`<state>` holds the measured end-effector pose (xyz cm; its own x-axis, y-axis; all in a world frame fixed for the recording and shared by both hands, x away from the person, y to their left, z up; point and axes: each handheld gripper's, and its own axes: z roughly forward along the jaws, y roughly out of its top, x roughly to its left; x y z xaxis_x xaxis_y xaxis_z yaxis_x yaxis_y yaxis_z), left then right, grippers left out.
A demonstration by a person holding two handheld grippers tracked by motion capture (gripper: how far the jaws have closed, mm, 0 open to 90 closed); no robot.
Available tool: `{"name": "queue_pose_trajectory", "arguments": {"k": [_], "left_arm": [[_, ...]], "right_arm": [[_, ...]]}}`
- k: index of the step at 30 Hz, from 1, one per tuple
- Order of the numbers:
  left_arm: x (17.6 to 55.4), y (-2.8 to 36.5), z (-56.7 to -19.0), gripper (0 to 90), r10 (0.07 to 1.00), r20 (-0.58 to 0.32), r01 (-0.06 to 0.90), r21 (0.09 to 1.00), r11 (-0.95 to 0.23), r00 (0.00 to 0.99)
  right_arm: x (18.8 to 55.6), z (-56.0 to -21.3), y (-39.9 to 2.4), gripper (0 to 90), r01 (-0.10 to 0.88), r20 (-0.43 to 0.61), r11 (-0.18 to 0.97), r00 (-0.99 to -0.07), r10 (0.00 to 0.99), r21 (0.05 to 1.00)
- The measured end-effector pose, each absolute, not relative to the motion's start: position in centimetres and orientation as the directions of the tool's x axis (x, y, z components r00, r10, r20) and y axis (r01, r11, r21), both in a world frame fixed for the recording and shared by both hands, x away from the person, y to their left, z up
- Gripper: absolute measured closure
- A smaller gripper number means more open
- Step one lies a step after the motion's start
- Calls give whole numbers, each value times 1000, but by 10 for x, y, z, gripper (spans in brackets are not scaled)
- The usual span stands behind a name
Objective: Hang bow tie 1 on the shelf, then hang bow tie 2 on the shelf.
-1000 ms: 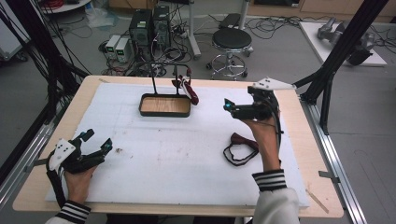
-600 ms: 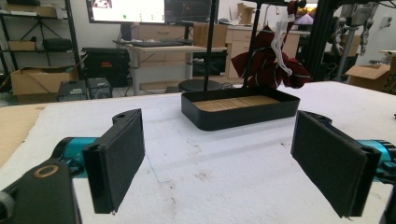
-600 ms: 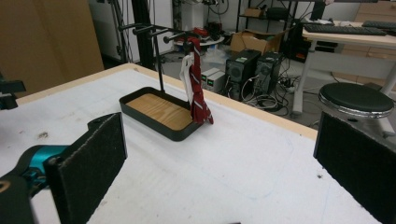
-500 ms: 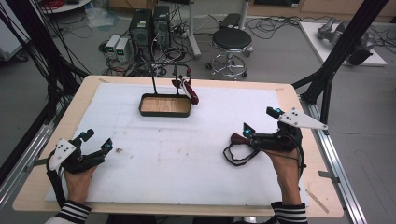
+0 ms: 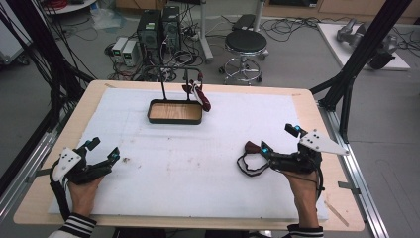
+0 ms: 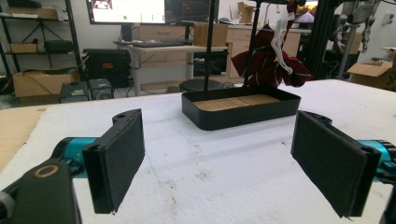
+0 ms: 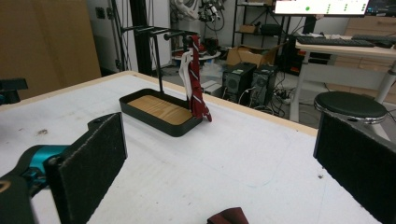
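A black stand with a wooden-floored tray stands at the back middle of the white mat. A dark red and white cloth hangs from its bar; the right gripper view shows this cloth above the tray, and the left gripper view shows the cloth too. A second dark red strap with a black loop lies on the mat. My right gripper is open just right of it, and the strap's red tip lies below the jaws. My left gripper is open and holds nothing, resting at the near left.
The white mat covers most of the wooden table. A black frame post rises at the right edge. A stool and computers stand on the floor beyond the table.
My right gripper has dropped and pulled back from near the stand to the near right, beside the strap on the mat. The left gripper has stayed put.
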<state>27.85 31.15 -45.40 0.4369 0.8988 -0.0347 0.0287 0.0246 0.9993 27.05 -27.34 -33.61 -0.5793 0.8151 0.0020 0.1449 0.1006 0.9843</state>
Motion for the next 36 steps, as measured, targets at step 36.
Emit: {"name": "queue_pose_trajectory", "arguments": {"k": [36], "left_arm": [[279,311,-454,178,899,-36,30,999,26,436]], "right_arm": [[283,-348,-277,17,205,4,138,-571,821,969]]}}
